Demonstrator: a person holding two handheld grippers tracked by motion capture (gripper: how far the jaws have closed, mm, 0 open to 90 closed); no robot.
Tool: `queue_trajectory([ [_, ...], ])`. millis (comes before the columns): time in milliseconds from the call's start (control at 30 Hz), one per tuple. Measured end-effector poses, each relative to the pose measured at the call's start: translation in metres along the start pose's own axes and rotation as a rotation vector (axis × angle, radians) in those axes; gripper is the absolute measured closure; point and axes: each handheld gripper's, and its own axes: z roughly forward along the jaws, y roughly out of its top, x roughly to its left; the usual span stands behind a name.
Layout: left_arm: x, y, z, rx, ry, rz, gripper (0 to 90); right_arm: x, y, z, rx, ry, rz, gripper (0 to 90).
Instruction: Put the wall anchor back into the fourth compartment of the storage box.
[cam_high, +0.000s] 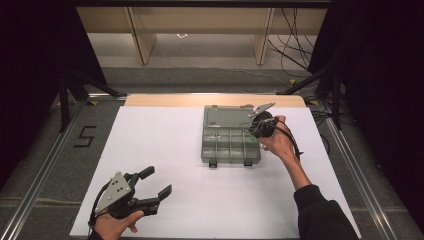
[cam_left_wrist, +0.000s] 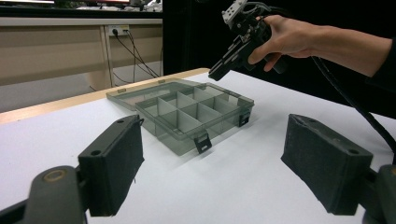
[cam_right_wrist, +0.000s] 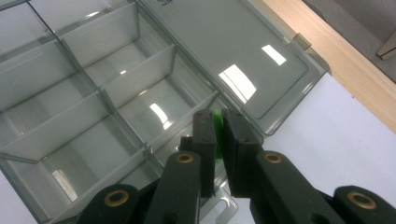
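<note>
now your right gripper (cam_right_wrist: 218, 122) pinches one small green piece (cam_right_wrist: 217, 135) above the one open compartment box (cam_high: 231, 141), near its right edge; your left gripper (cam_high: 152, 185), jaws apart, rests on bare white table (cam_high: 165, 145), well apart.

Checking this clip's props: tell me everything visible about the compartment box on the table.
The compartment box is smoky translucent plastic, a shallow rectangular tray split by thin dividers into a grid of small bins that look empty. Its flat lid lies fully open behind it, hinged along the far edge. Two dark latches hang from the near wall. It rests flat on the white table sheet, right of centre. The right gripper, shut on a small green piece, hovers over its right end without visibly touching it.
</note>
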Motion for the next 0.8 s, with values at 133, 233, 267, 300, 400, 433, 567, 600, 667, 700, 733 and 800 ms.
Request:
queue_trajectory([
  [133,0.000,0.000,0.000,0.000,-0.001,0.000,19.5,0.001,0.000,0.003,0.005,0.001,0.003,84.1],
  [233,0.000,0.000,0.000,-0.002,-0.002,0.000,19.5,0.000,0.000,0.005,0.023,0.016,-0.001,84.0],
  [267,0.000,0.000,0.000,-0.002,-0.001,0.001,19.5,0.000,0.000,0.007,0.019,0.013,-0.010,83.9],
  [300,0.000,0.000,0.000,-0.002,-0.001,0.001,19.5,0.001,0.000,0.007,0.033,0.018,-0.003,83.8],
  [400,0.000,0.000,0.000,-0.002,-0.001,0.001,19.5,0.001,-0.001,0.011,0.046,0.020,0.004,83.3],
  [433,0.000,0.000,0.000,-0.002,-0.002,0.001,19.5,0.001,-0.001,0.013,0.040,0.023,-0.003,81.3],
  [567,0.000,0.000,0.000,0.001,0.000,-0.001,19.5,0.001,0.000,0.012,0.032,0.032,0.046,65.6],
  [600,0.000,0.000,0.000,0.002,-0.001,-0.001,19.5,0.003,0.000,0.011,0.016,0.025,0.073,62.8],
  [667,0.000,0.000,0.000,0.001,-0.001,0.000,19.4,0.001,0.002,0.005,-0.012,0.024,0.064,56.4],
  [700,0.000,0.000,0.000,-0.001,0.000,0.001,19.5,0.003,0.003,0.003,-0.022,0.024,0.093,53.7],
  [733,0.000,0.000,0.000,-0.001,-0.001,0.000,19.5,0.003,0.004,0.000,-0.024,0.033,0.101,51.9],
  [800,0.000,0.000,-0.001,-0.002,-0.002,0.002,19.5,0.005,0.003,-0.003,-0.048,0.025,0.109,48.5],
])
